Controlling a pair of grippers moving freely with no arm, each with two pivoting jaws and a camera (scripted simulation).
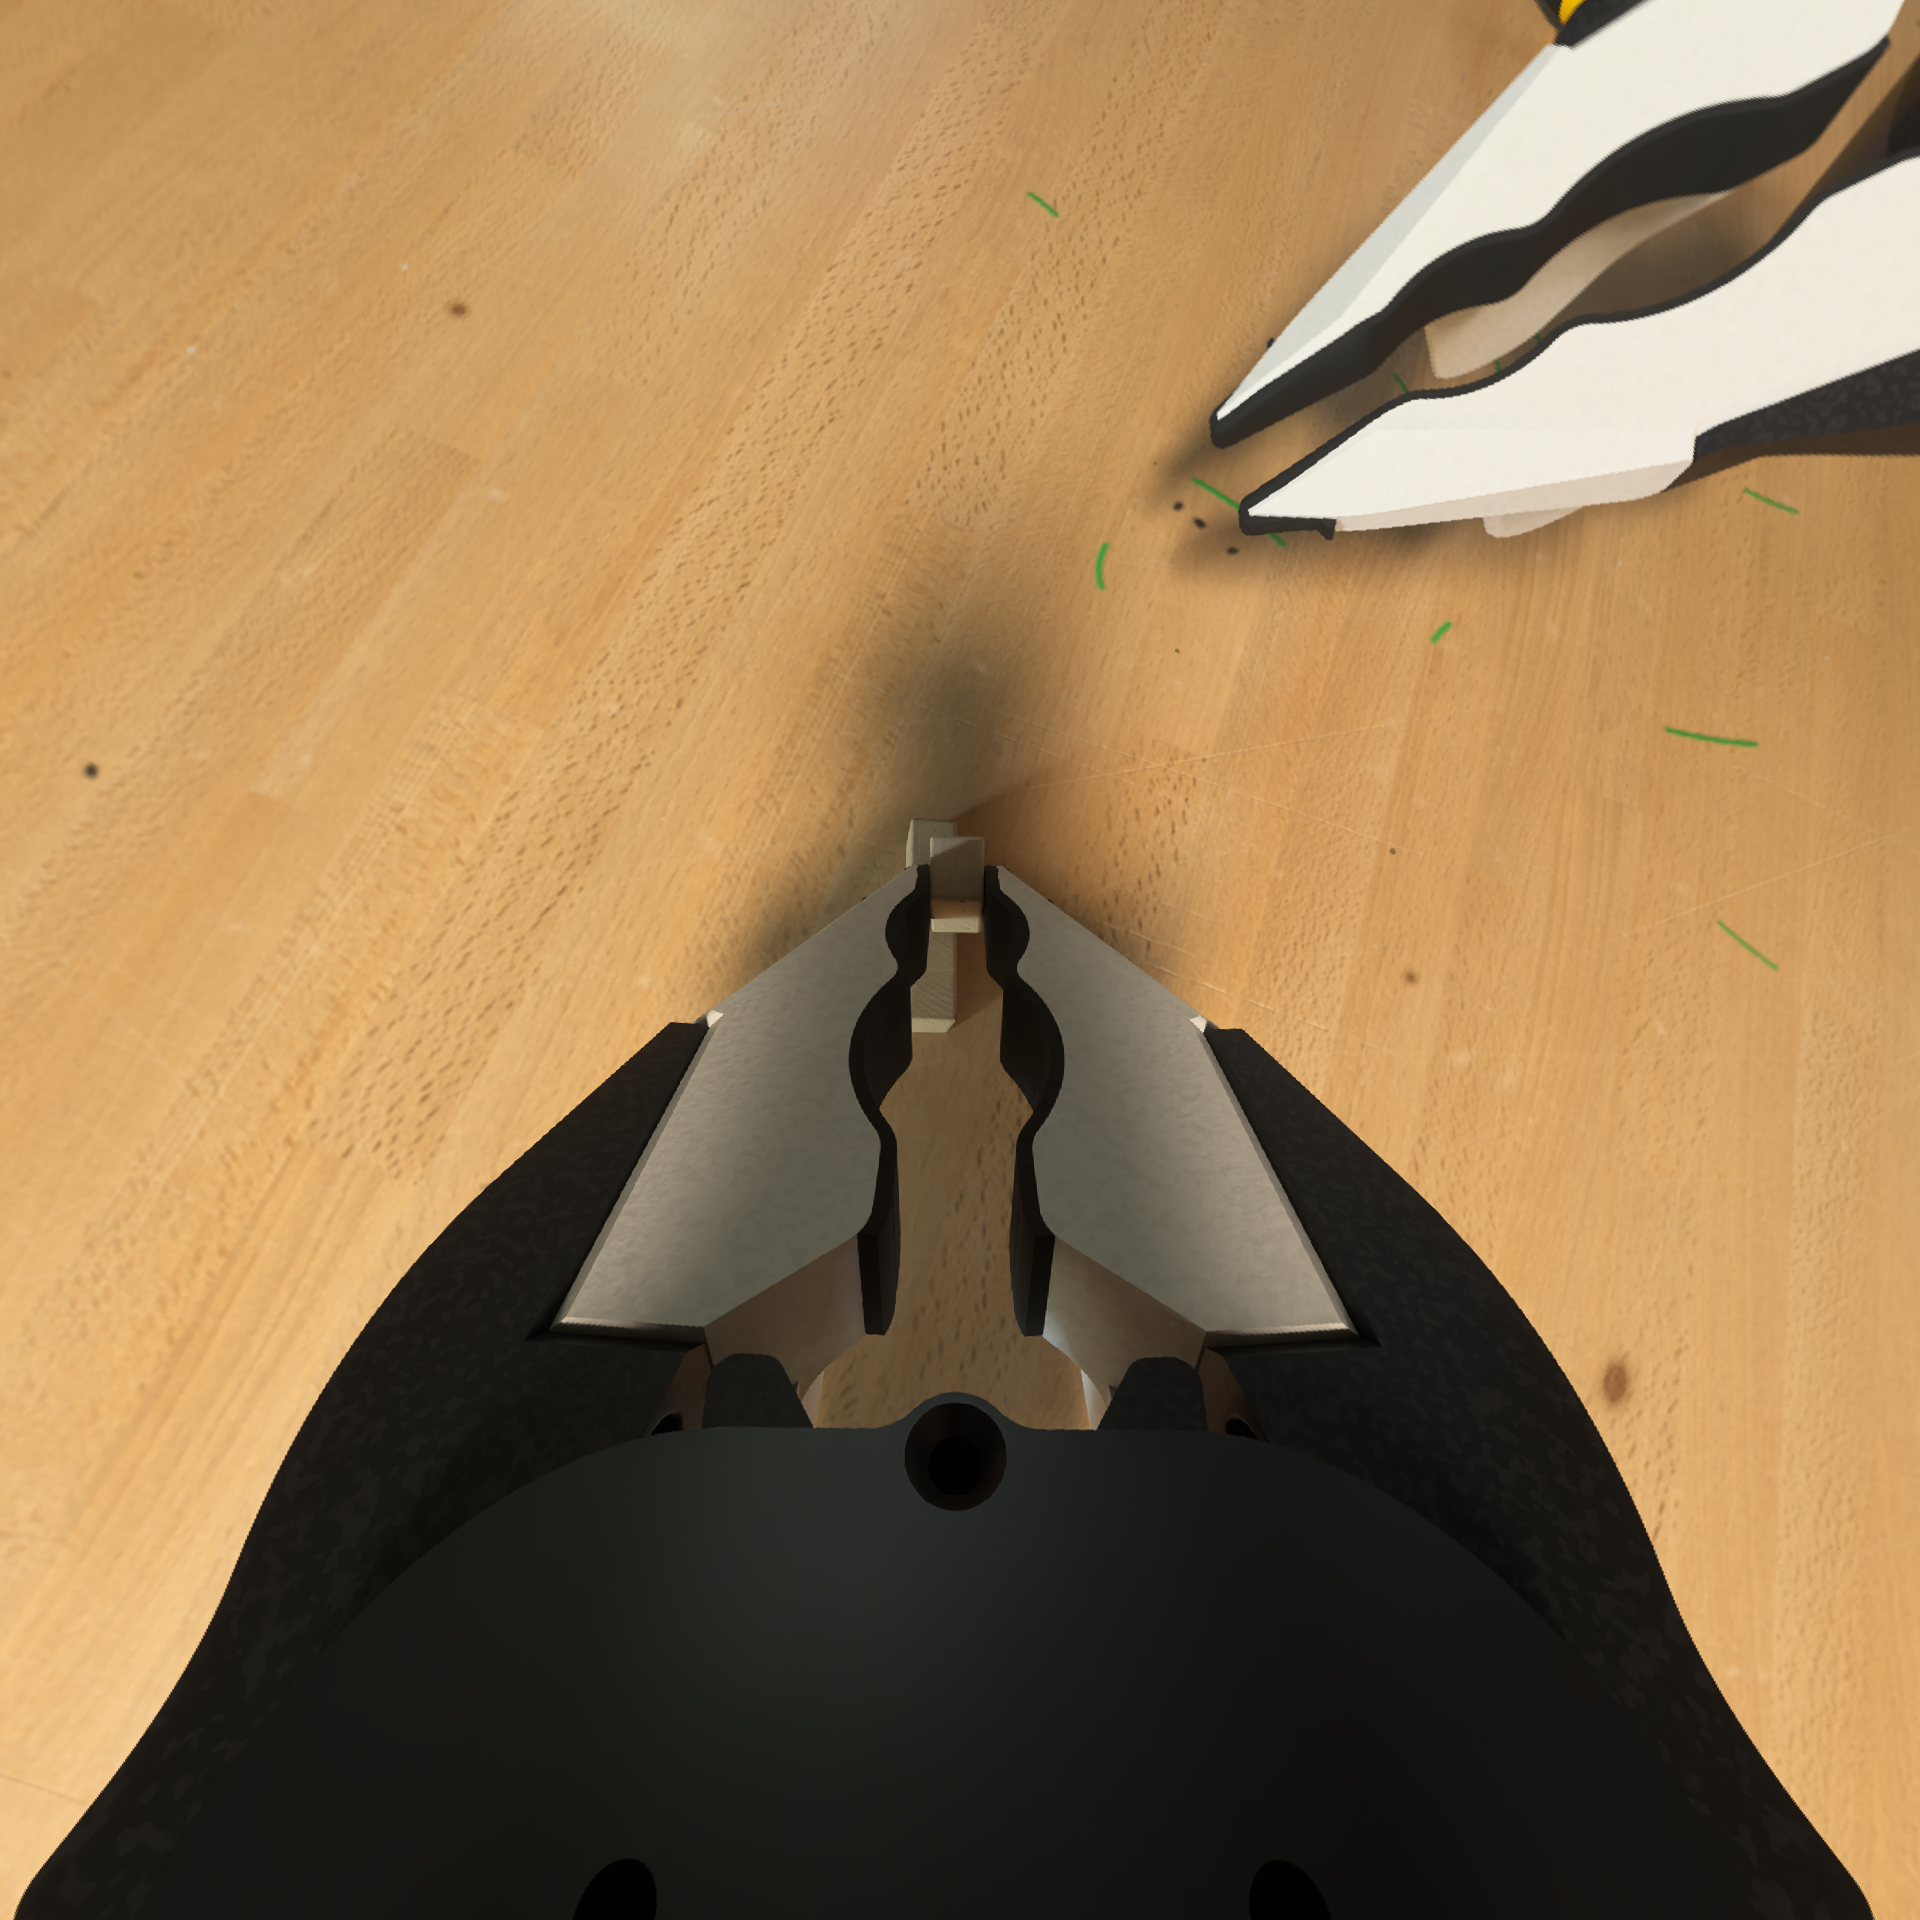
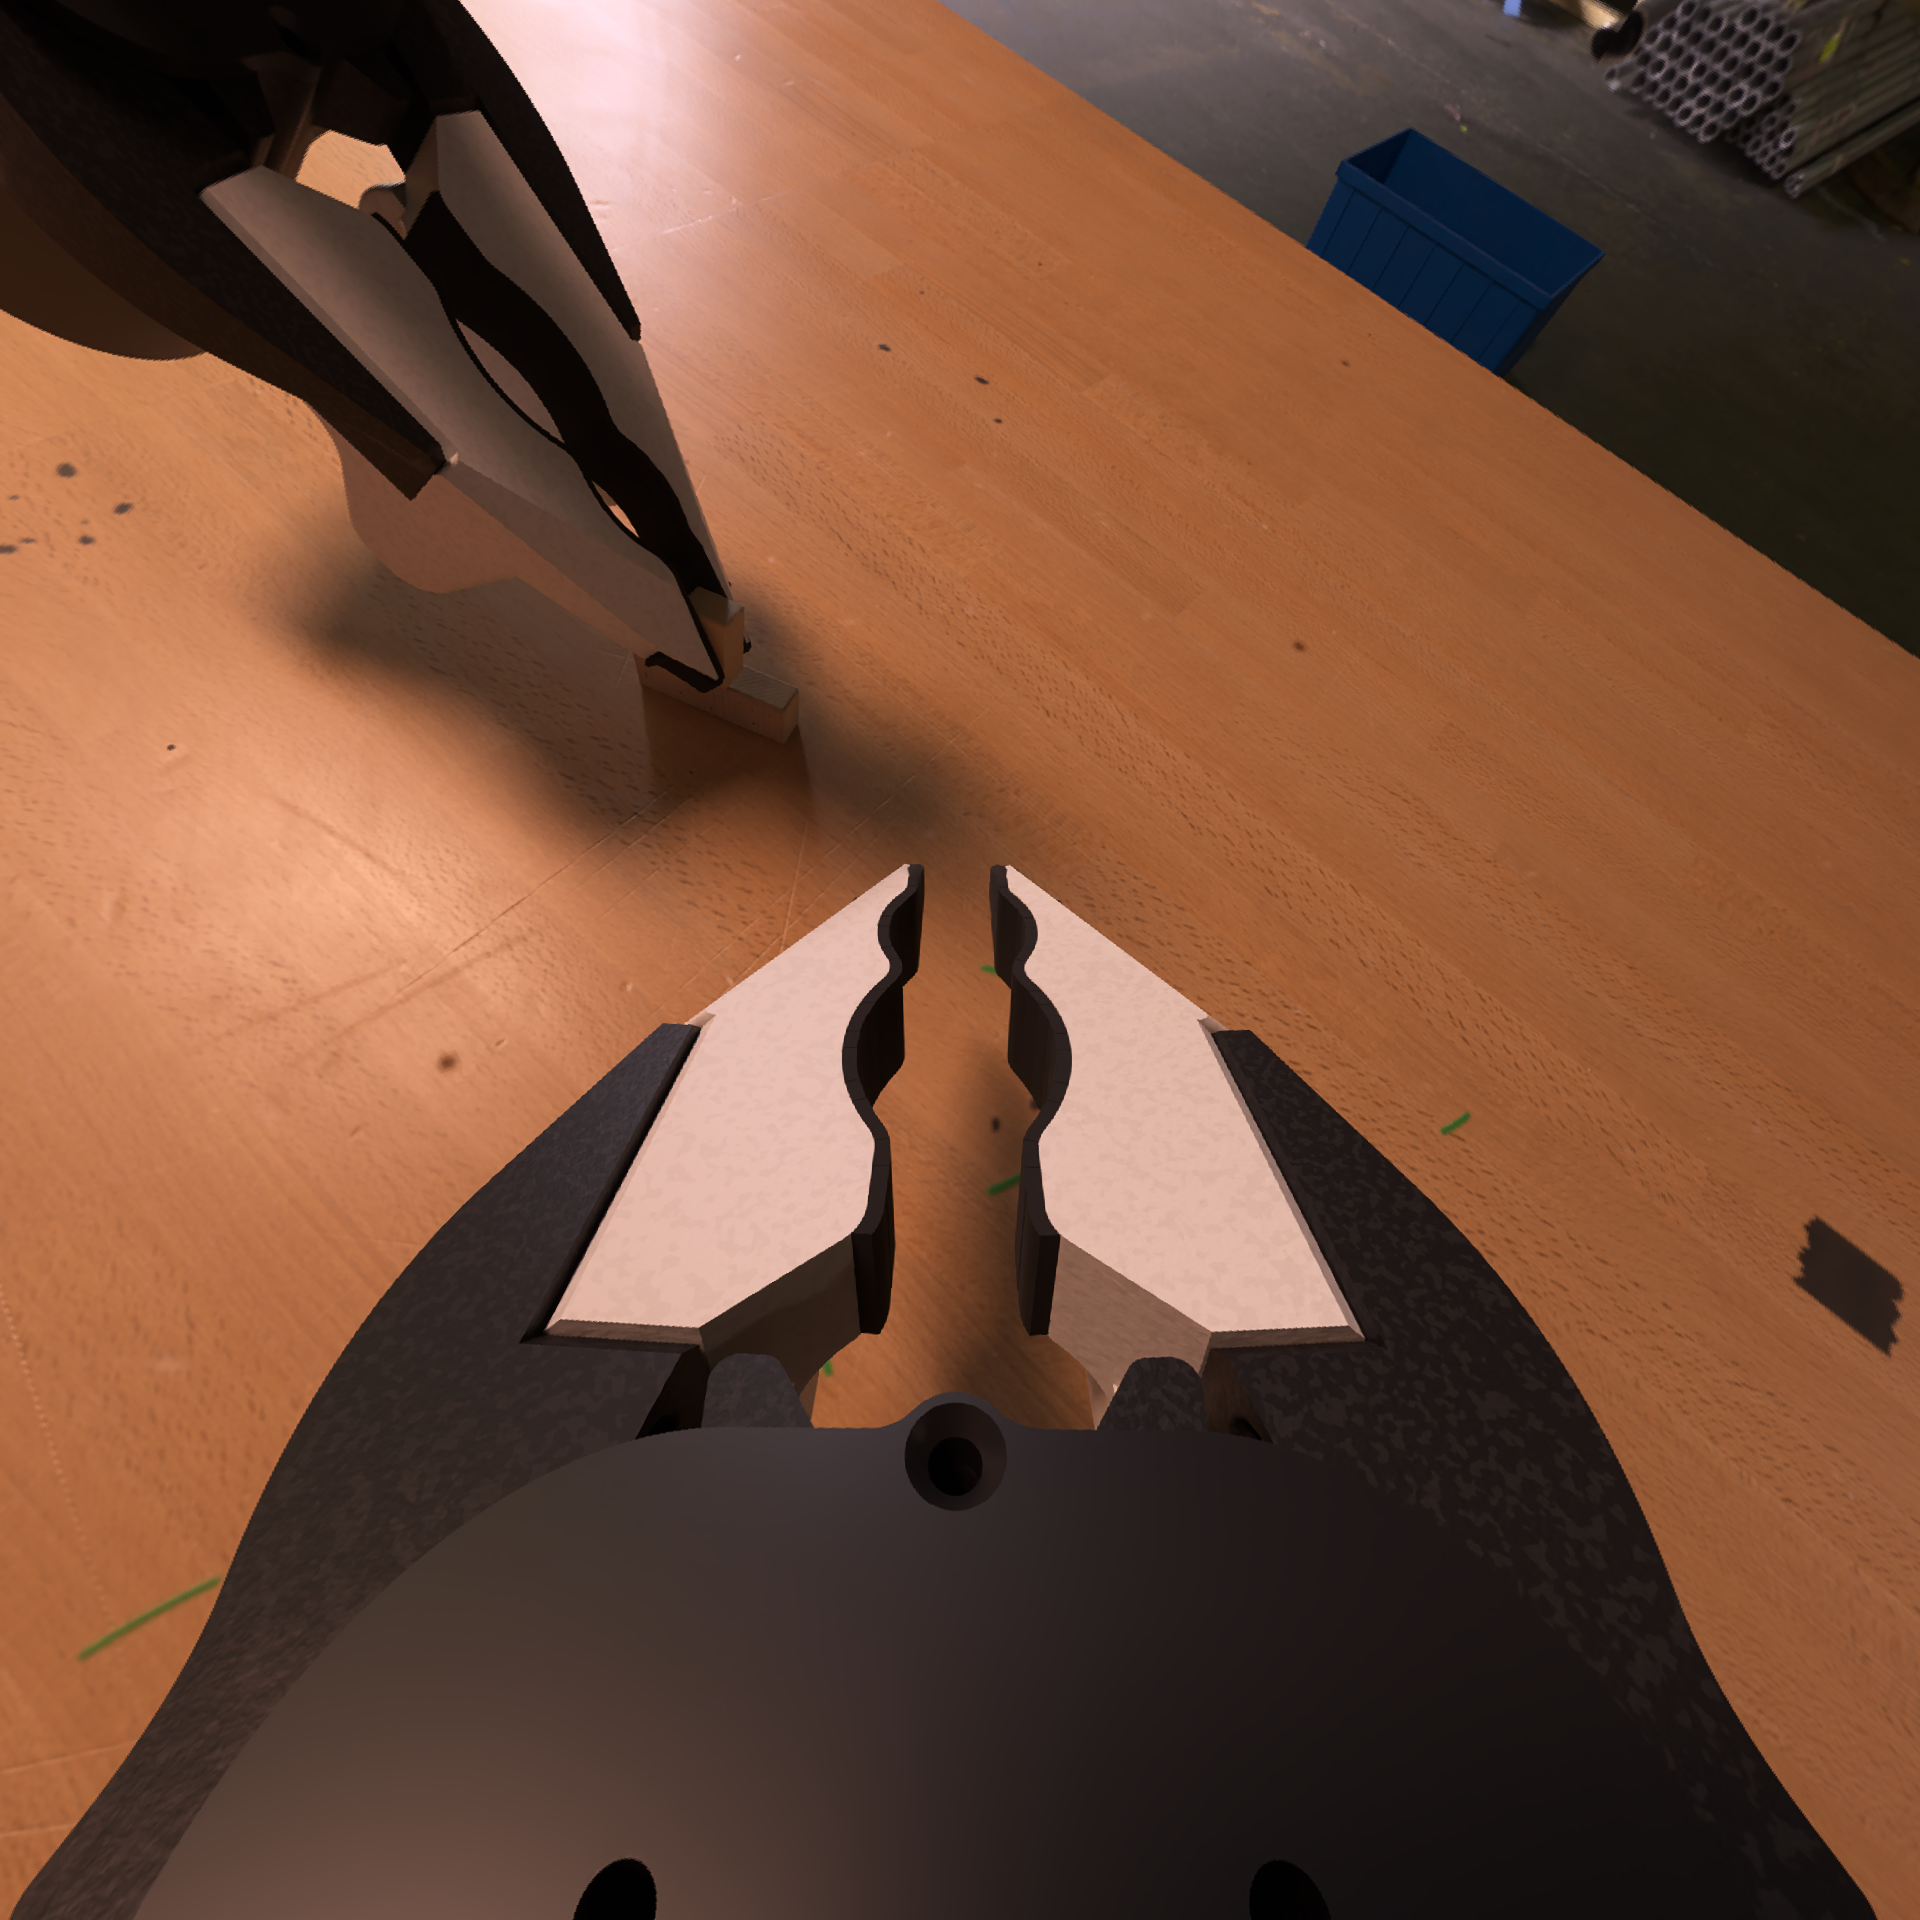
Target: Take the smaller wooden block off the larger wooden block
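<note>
My left gripper [image 1: 956,878] is shut on the smaller wooden block [image 1: 956,896], a pale little piece pinched at the fingertips. The larger wooden block [image 1: 935,987] lies on the wooden table directly under it, partly hidden by the fingers. I cannot tell whether the two blocks touch. The right wrist view shows the left gripper [image 2: 707,646] at the upper left, holding the smaller block [image 2: 734,621] over the larger block [image 2: 767,712]. My right gripper [image 2: 956,873] is empty, its fingers a narrow gap apart, low over the table. It also shows in the left wrist view [image 1: 1231,473], to the right of the blocks and apart from them.
The table edge [image 2: 1455,436] runs diagonally at the upper right. Beyond it, a blue crate [image 2: 1455,249] and stacked metal pipes [image 2: 1745,83] are on a dark floor. A dark tape patch [image 2: 1855,1283] and thin green flecks [image 1: 1709,739] mark the tabletop.
</note>
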